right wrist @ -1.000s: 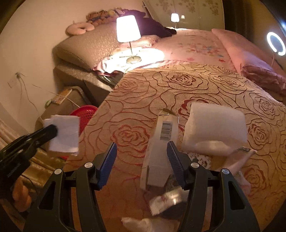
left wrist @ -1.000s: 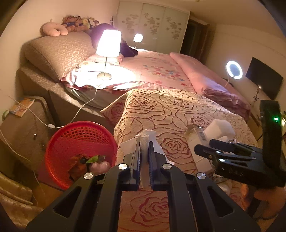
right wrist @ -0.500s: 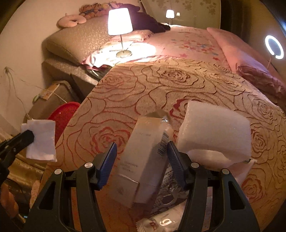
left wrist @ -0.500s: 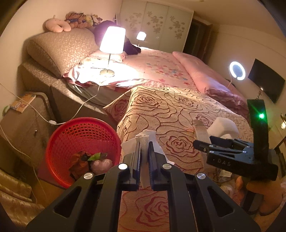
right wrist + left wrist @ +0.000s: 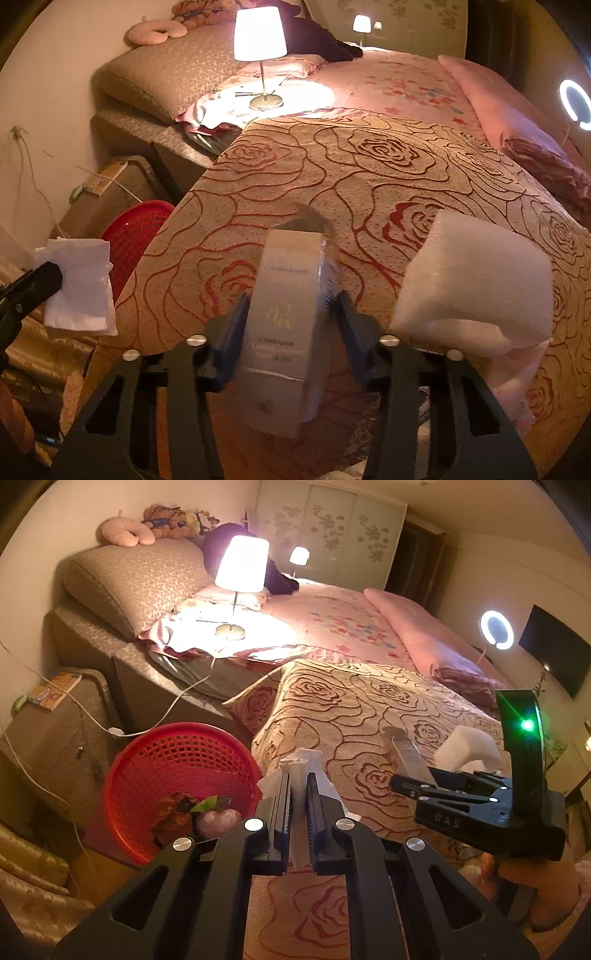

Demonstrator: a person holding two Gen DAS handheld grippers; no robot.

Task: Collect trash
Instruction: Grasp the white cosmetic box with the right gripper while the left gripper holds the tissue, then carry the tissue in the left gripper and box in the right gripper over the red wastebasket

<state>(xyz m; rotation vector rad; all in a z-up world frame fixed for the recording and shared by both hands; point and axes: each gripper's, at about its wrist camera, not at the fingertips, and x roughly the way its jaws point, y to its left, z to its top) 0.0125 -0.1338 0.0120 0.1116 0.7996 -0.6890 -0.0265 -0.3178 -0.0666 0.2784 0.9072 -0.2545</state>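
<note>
**Tissue in my left claw, carton between the fingers of my right**

The bed [image 5: 369, 709] filled most of what I saw, its near end covered by a tan blanket [image 5: 369, 177] patterned with red roses. A lit table lamp [image 5: 242, 565] stood on the bedding near the head of the bed, beside a large brown pillow [image 5: 136, 579].

On the floor off the bed's near left corner sat a red basket [image 5: 177, 760], close against the blanket's hanging edge. It already held some scraps: brownish leaves and a pinkish lump lay in its bottom.

A white foam block [image 5: 476, 284] rested on the blanket toward the near right edge of the bed, just beside my right claw.

A pale carton [image 5: 291, 314] stood between the fingers of my right claw [image 5: 293, 314], over the near edge of the bed. The fingers sat close against its two sides; through the motion blur I could not tell whether they had it gripped or were only touching it.

My left claw [image 5: 299, 794] was clamped on a white tissue [image 5: 303, 764], the paper sticking up and out past the fingertips. It hung above the bed's near left corner, just right of the basket's rim.
</note>
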